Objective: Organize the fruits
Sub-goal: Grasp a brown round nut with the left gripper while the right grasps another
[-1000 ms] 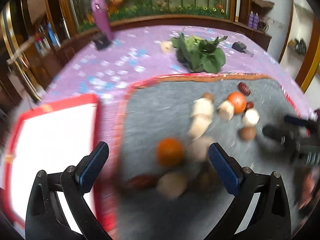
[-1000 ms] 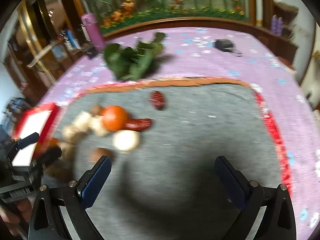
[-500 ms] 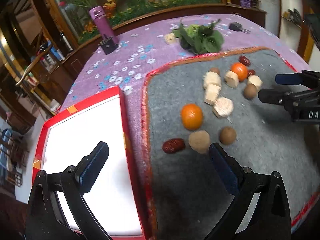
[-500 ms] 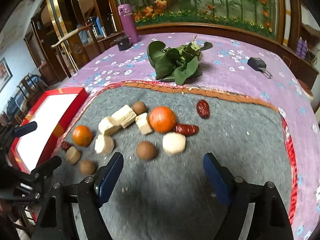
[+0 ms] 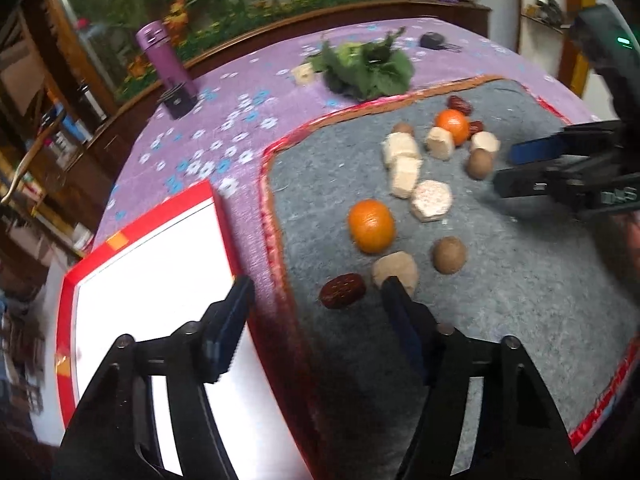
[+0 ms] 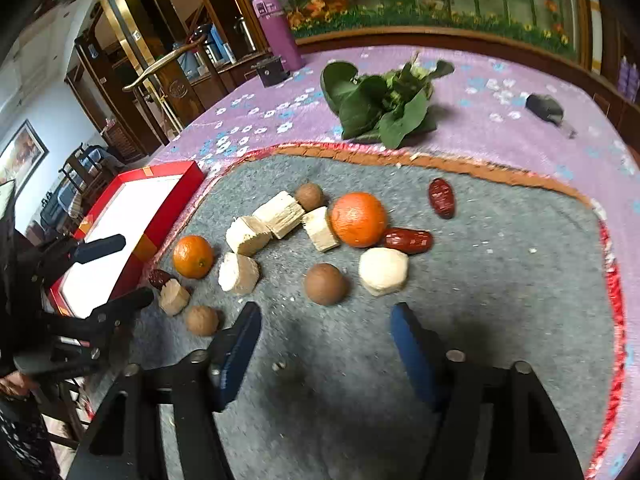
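Fruit lies scattered on a grey mat [image 6: 500, 292]: two oranges [image 6: 359, 219] [image 6: 193, 256], several pale sugarcane chunks [image 6: 280, 214], brown round fruits [image 6: 325, 283] and red dates [image 6: 408, 240]. My left gripper [image 5: 316, 298] is open and empty, hovering over the mat's left edge just short of a red date [image 5: 343, 290] and a pale chunk [image 5: 396, 272]. My right gripper [image 6: 326, 330] is open and empty, just short of a brown fruit and a white chunk [image 6: 383, 271]. A red tray with a white floor [image 5: 72, 292] lies left of the mat.
A bunch of green leaves [image 6: 384, 100] lies beyond the mat on the purple flowered tablecloth [image 6: 500, 120]. A purple bottle [image 6: 278, 32] and a small black box [image 6: 272, 72] stand at the far edge. A dark key fob [image 6: 546, 108] lies far right.
Both grippers have narrowed their openings somewhat and moved nearer the fruit. The left view has swung so the red date and pale chunk sit close to its fingers.
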`<state>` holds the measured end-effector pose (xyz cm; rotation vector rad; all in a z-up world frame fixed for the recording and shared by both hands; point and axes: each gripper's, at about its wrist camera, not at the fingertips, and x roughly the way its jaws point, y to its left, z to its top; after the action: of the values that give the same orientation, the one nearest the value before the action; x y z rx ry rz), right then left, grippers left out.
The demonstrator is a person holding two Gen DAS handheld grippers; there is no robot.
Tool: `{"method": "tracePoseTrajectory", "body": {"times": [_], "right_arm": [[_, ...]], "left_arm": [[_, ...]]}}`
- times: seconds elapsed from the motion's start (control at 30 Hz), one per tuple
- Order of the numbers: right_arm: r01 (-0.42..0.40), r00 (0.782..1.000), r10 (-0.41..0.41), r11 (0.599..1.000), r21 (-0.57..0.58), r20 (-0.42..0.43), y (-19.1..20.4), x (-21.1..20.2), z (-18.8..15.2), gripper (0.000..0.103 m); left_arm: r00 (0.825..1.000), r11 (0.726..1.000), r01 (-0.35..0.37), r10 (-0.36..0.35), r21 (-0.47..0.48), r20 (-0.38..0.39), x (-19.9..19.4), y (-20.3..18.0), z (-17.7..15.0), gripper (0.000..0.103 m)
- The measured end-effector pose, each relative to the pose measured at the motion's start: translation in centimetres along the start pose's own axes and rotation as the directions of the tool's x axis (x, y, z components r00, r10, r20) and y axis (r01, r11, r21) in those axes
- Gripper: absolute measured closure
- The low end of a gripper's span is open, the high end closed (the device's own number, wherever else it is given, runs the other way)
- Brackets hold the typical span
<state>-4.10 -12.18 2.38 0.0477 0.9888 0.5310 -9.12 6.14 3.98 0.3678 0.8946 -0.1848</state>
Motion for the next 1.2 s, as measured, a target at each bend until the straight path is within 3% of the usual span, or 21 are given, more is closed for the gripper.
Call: {"method": "tracePoseTrajectory", "body": {"times": [0.27, 0.37, 0.5, 0.53, 0.77, 0.87, 0.93, 1.0, 1.1, 1.2], "right_arm": [[0.055, 0.998, -0.055, 0.998, -0.003, -0.008, 0.7, 2.0, 0.9, 0.043], [0.066, 0.998, -0.066, 0.998, 0.001, 0.011, 0.7, 2.0, 0.7, 0.052], [0.065, 0.997, -0.064, 0.998, -0.007, 0.030, 0.3, 1.8, 0.3, 0.078], [0.049, 0.998, -0.048, 0.999, -0.007, 0.031, 0.0, 1.7, 0.2, 0.079], [-0.035, 0.999, 0.035, 0.999, 0.000, 0.017, -0.8, 1.5, -0.1, 0.080], [-0.043, 0.999, 0.043, 0.999, -0.006, 0.015, -0.8, 1.5, -0.2, 0.080], [-0.046, 0.999, 0.047, 0.999, -0.006, 0.012, -0.7, 1.6, -0.2, 0.080], [-0.049, 0.999, 0.049, 0.999, -0.002, 0.010, -0.8, 1.7, -0.1, 0.080], [-0.058, 0.998, 0.058, 0.998, 0.014, 0.004, -1.0, 1.7, 0.1, 0.079], [-0.064, 0.998, 0.064, 0.998, 0.016, 0.004, -0.9, 1.7, 0.1, 0.075]], "left_arm": [[0.987, 0.986, 0.160, -0.162, 0.055, 0.020, -0.7, -2.0, 0.2, 0.042], [0.973, 0.972, 0.230, -0.231, 0.047, 0.020, -0.9, -2.9, 0.6, 0.043], [0.962, 0.961, 0.271, -0.273, 0.060, 0.030, -1.6, -3.9, 1.0, 0.043], [0.957, 0.956, 0.286, -0.288, 0.057, 0.029, -1.6, -4.1, 1.1, 0.043], [0.943, 0.939, 0.334, -0.333, 0.081, -0.027, -0.1, -5.6, 2.0, 0.058], [0.946, 0.941, 0.323, -0.320, 0.097, -0.049, 0.9, -5.7, 2.2, 0.058], [0.939, 0.936, 0.342, -0.338, 0.082, -0.062, 1.6, -5.4, 2.5, 0.059], [0.931, 0.929, 0.363, -0.358, 0.077, -0.069, 2.0, -5.1, 2.7, 0.068], [0.918, 0.916, 0.394, -0.388, 0.077, -0.089, 2.7, -5.2, 2.6, 0.069], [0.916, 0.914, 0.396, -0.388, 0.086, -0.096, 3.0, -5.3, 2.3, 0.069]]}}
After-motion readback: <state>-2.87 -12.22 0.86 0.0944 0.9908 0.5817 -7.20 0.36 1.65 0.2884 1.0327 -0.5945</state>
